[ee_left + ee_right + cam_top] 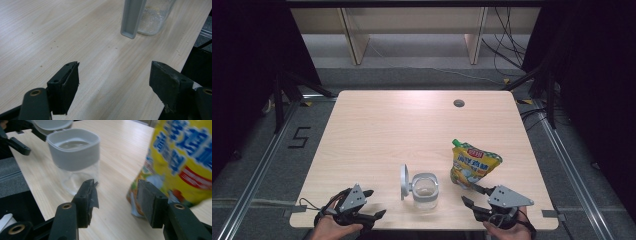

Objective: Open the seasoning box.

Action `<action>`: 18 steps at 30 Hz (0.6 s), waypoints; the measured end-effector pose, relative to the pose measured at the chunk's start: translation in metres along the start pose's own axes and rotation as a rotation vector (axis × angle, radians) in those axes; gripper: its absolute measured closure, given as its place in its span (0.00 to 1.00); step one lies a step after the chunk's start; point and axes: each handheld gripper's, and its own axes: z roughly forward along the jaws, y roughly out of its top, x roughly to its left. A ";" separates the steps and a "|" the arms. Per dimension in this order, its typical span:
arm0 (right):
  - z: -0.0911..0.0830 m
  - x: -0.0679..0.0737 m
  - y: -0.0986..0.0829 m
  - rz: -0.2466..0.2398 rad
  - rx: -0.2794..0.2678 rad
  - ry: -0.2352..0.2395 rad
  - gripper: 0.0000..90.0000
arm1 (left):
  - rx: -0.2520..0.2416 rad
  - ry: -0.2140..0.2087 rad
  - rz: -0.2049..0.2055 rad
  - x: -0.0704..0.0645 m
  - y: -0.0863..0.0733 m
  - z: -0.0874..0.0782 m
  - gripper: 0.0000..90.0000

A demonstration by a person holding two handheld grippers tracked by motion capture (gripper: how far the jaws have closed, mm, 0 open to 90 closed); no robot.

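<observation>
A clear jar point(425, 190) with a grey collar stands near the table's front edge, its grey hinged lid point(404, 182) swung up on its left side. A yellow printed pouch point(472, 165) with a green spout stands just right of it. My left gripper point(373, 204) is open at the front left, empty, jaws pointing toward the jar point(152, 17) and lid point(132, 17). My right gripper point(473, 195) is open at the front right, just short of the pouch's base. In the right gripper view the jar point(75, 160) sits left, the pouch point(180, 162) right, gripper point(116, 197) empty.
The light wooden table point(402, 130) has a round cable hole point(458, 103) at its far right. Its front edge lies close under both hands. Beyond the far edge stand wooden shelf legs, and cables lie on the grey floor.
</observation>
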 end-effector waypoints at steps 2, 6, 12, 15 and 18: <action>-0.002 -0.004 -0.003 -0.008 -0.008 -0.013 0.56 | -0.012 0.002 -0.011 -0.001 0.000 0.001 0.26; -0.009 -0.012 -0.009 0.030 0.009 -0.039 0.56 | -0.021 0.019 -0.011 0.001 0.001 -0.001 0.26; -0.013 -0.019 -0.017 0.063 0.019 -0.073 0.54 | -0.003 0.026 -0.004 0.001 0.001 -0.002 0.26; -0.014 -0.022 -0.019 0.078 0.031 -0.085 0.54 | -0.010 0.024 -0.005 0.000 0.001 -0.001 0.26; -0.014 -0.026 -0.022 0.080 0.044 -0.095 0.51 | -0.004 0.024 -0.004 0.000 0.002 -0.002 0.26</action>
